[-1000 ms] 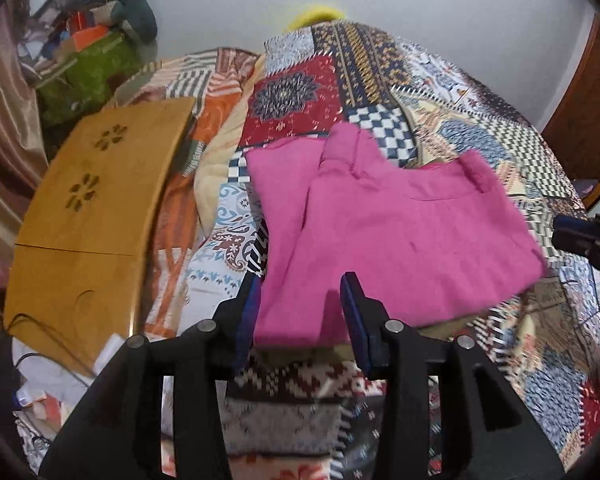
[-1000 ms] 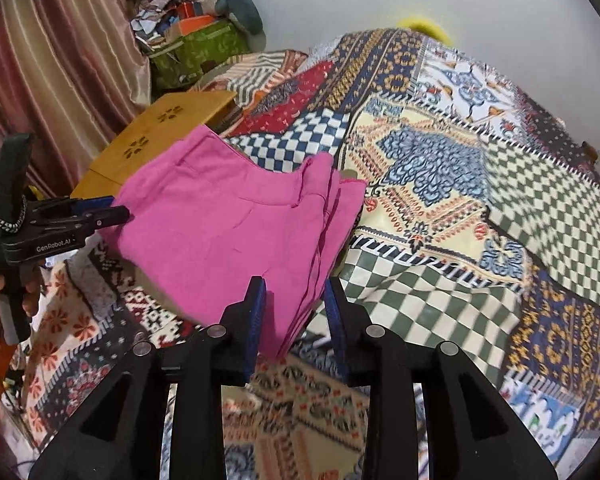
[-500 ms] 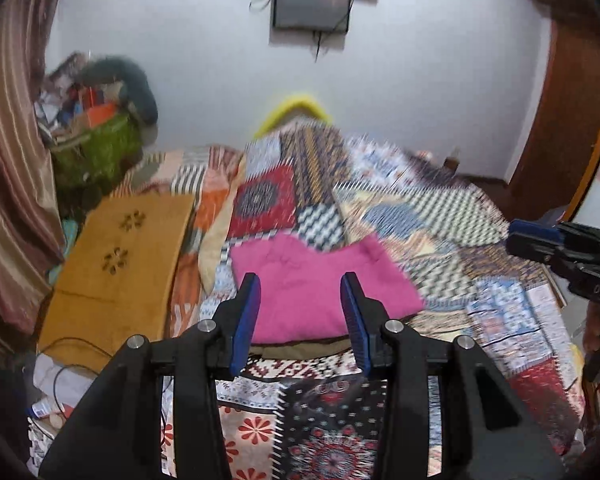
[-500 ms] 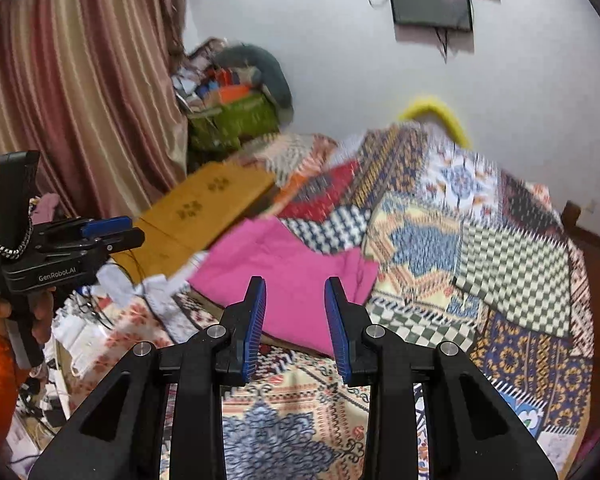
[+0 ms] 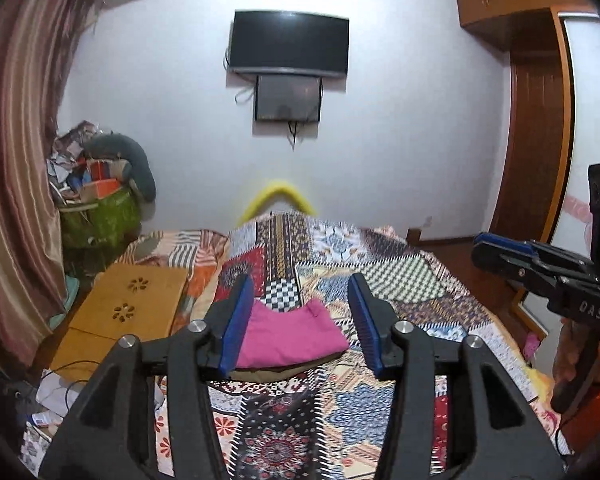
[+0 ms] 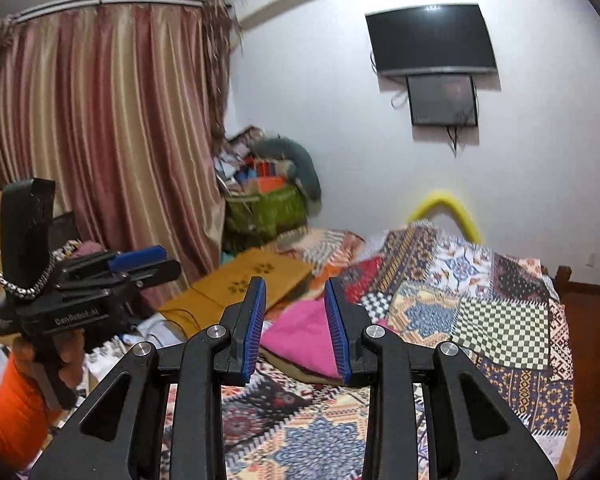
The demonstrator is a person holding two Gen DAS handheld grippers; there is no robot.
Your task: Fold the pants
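Note:
The pink pants (image 5: pixel 290 338) lie folded into a compact stack on the patchwork bedspread (image 5: pixel 400 280), near its front left part. They also show in the right wrist view (image 6: pixel 300 338). My left gripper (image 5: pixel 304 320) is open and empty, held well back from and above the pants. My right gripper (image 6: pixel 296 328) is open and empty too, also far from the pants. Each gripper shows in the other's view: the right one at the right edge (image 5: pixel 540 276), the left one at the left (image 6: pixel 100 284).
A wooden lap table (image 5: pixel 128 308) lies left of the pants. A green bag with clutter (image 5: pixel 96 216) stands in the far left corner by the curtain (image 6: pixel 100 140). A TV (image 5: pixel 288 44) hangs on the far wall. A wooden wardrobe (image 5: pixel 536 120) stands right.
Both grippers have pulled far back and up from the pants, which now look small and distant. The folded pants have stayed in place on the bed.

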